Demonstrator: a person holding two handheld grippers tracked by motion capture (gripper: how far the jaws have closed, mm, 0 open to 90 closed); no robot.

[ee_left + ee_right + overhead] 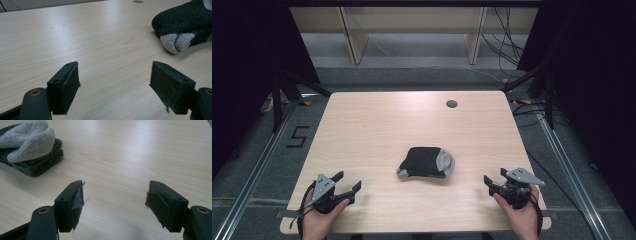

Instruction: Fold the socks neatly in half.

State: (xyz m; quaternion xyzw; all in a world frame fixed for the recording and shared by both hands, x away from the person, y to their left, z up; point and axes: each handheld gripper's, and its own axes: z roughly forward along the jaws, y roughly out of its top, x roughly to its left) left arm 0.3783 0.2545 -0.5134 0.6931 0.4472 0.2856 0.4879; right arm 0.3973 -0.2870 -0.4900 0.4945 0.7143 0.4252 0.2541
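Evidently the folded socks (426,162) lie mid-worktop (377,125) between both hands — each hand-held gripper, left (346,183) and right (494,177), spread wide and empty, well apart from them — likely parked clear.

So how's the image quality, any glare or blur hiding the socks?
High view: even light, dark surrounds, socks sharp. Left gripper view: soft sheen on the table, socks clear. Right gripper view: bright glare across the far tabletop, near tool edges slightly soft.

Sock bundle (182,27) cut off at upper right of the left gripper view; cut off at upper left (30,147) of the right gripper view.
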